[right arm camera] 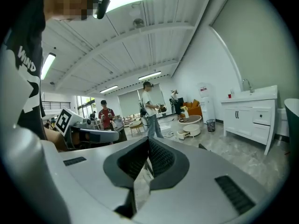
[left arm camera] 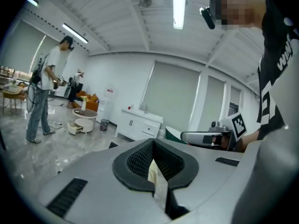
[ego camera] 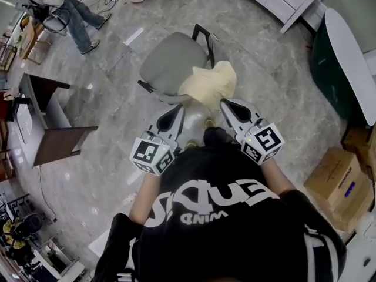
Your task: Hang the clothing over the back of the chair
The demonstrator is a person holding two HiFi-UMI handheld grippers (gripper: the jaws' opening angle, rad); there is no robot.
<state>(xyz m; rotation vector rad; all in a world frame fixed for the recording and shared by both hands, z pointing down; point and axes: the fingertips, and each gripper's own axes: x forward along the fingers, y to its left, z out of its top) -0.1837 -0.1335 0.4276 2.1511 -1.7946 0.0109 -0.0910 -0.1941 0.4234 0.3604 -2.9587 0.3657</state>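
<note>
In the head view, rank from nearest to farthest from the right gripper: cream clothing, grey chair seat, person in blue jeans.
1. cream clothing, pinched by the right gripper.
2. grey chair seat, just beyond, up-left.
3. person in blue jeans, far top-left.

Ceiling strip lights (left arm camera: 178, 6) lit my room brightly; the marble floor (ego camera: 134, 37) showed glare, and both gripper views curved, darkening at corners.

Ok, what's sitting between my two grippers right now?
The bunched pale-yellow cloth garment, pinched on either side by the left gripper and the right gripper, over the grey padded office chair. The head view shows it.
</note>
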